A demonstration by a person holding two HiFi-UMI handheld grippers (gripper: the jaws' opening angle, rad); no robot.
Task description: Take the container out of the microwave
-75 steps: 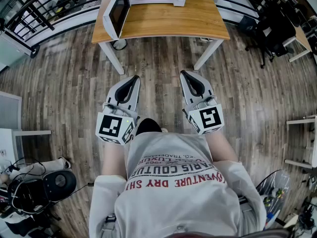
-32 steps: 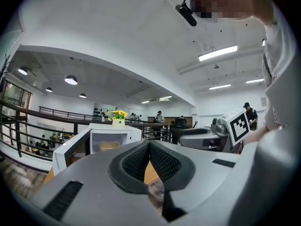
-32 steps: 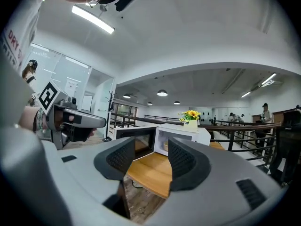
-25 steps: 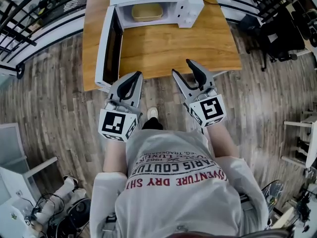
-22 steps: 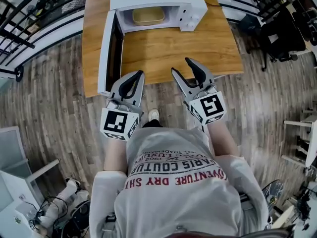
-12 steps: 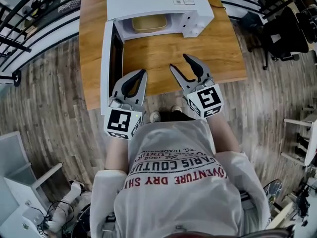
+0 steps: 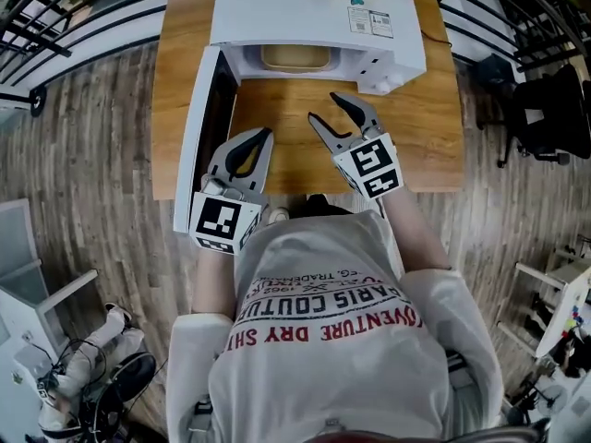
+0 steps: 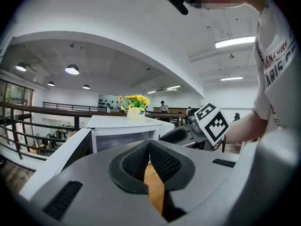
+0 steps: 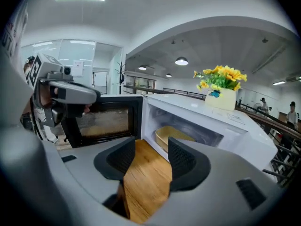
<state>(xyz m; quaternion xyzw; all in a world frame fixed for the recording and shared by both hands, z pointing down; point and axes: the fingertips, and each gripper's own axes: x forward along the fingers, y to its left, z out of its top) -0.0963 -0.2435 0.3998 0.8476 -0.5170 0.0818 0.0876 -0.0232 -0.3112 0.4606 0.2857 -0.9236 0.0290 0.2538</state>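
A white microwave (image 7: 314, 12) stands on a wooden table (image 7: 420, 109) with its door (image 7: 199, 137) swung open to the left. A tan container (image 7: 295, 58) sits inside the cavity, and the right gripper view shows it as a shallow tan dish (image 9: 174, 136) beyond the jaws. My right gripper (image 7: 332, 111) hovers open over the tabletop, just in front of the opening, with nothing between its pads. My left gripper (image 7: 261, 137) is shut and empty, lower left near the table's front edge beside the door. In the left gripper view its tips (image 8: 149, 147) meet.
A vase of yellow flowers (image 9: 221, 81) stands on the microwave's top. The open door (image 9: 106, 119) juts out along the table's left side. Black railings (image 7: 74, 7) run behind the table, and a dark chair (image 7: 554, 109) stands to the right on the wood floor.
The person has walked up to the table. Both grippers have moved forward over its front edge, the right one further toward the microwave opening. The container has not moved.
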